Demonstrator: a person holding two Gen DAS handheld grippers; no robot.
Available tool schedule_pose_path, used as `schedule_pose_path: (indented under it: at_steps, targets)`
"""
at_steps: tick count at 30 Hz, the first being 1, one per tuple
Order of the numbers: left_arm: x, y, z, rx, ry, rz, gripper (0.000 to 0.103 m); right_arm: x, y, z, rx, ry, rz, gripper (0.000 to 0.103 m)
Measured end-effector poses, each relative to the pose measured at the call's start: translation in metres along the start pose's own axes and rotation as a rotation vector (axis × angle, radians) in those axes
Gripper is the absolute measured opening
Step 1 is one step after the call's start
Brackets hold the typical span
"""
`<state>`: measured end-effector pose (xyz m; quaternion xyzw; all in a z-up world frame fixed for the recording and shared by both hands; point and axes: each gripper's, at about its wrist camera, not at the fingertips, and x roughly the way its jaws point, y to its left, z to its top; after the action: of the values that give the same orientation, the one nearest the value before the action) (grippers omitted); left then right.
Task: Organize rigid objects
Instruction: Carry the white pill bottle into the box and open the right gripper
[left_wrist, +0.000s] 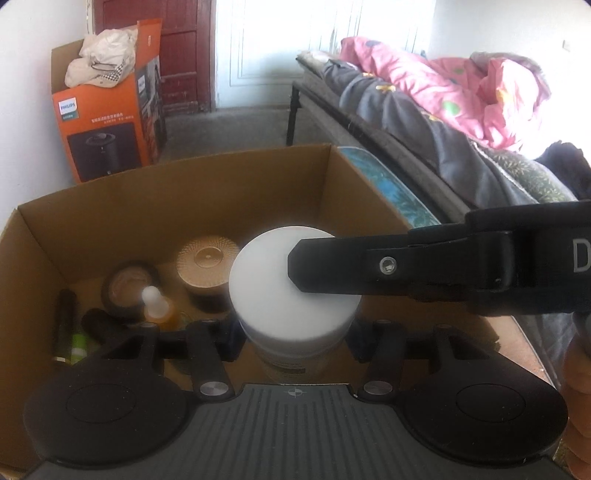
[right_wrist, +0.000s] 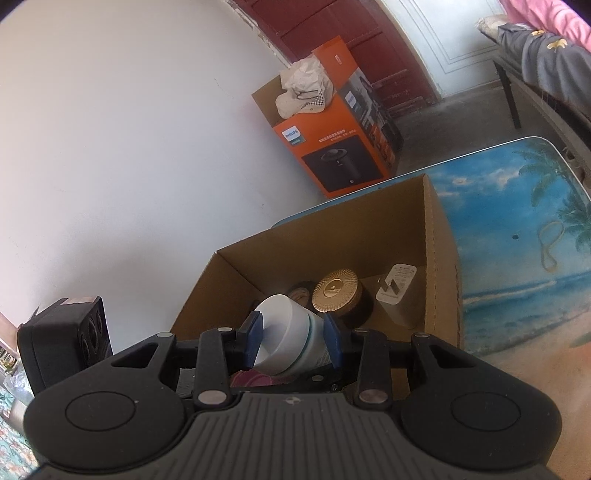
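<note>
A white-capped jar (left_wrist: 291, 291) is held over the open cardboard box (left_wrist: 166, 206). My right gripper (right_wrist: 293, 339) is shut on the white-capped jar (right_wrist: 284, 332), its blue pads on either side; its black finger (left_wrist: 388, 266) crosses the cap in the left wrist view. My left gripper (left_wrist: 291, 339) sits around the same jar lower down; its fingertips are hidden behind the jar. In the box lie a gold-lidded jar (left_wrist: 207, 264), a brown jar (left_wrist: 129, 288), an orange dropper bottle (left_wrist: 157, 306), dark tubes (left_wrist: 68, 325) and a white charger plug (right_wrist: 397, 291).
The cardboard box (right_wrist: 441, 266) stands on a table with a beach print (right_wrist: 517, 240). An orange Philips box (left_wrist: 110, 122) with cloth in it stands by the white wall and red door. A bed with pink and grey bedding (left_wrist: 443, 96) is on the right.
</note>
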<state>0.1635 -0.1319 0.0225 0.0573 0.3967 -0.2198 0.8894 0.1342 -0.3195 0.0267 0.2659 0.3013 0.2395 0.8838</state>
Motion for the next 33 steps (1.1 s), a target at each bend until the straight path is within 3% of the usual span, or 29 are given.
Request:
schedule_pose_path:
  at_steps: [8, 14, 22, 28, 29, 30, 31, 33]
  targets:
    - [0.013, -0.004, 0.002, 0.009, 0.044, 0.015, 0.053, 0.005, 0.001, 0.002, -0.060, 0.007, -0.055, 0.039]
    - [0.012, -0.008, 0.000, 0.031, 0.024, 0.042, 0.062, 0.003, -0.005, 0.003, -0.069, 0.002, -0.075, 0.042]
    - [-0.016, -0.016, -0.003, 0.071, -0.090, 0.047, 0.094, -0.022, 0.002, 0.005, -0.054, -0.078, -0.052, 0.043]
    - [-0.074, -0.009, -0.019, 0.030, -0.218, 0.030, 0.100, -0.076, 0.025, -0.002, -0.071, -0.209, -0.067, 0.043]
    - [-0.086, -0.008, -0.023, 0.019, -0.241, 0.022, 0.102, -0.085, 0.028, -0.005, -0.071, -0.229, -0.080, 0.051]
    - [-0.097, -0.006, -0.027, 0.008, -0.260, 0.017, 0.103, -0.093, 0.030, -0.008, -0.069, -0.244, -0.097, 0.068]
    - [-0.107, -0.005, -0.030, 0.000, -0.275, 0.018, 0.103, -0.102, 0.033, -0.012, -0.064, -0.268, -0.118, 0.103]
    - [-0.123, -0.002, -0.036, -0.010, -0.297, 0.042, 0.103, -0.114, 0.036, -0.022, -0.080, -0.305, -0.145, 0.103]
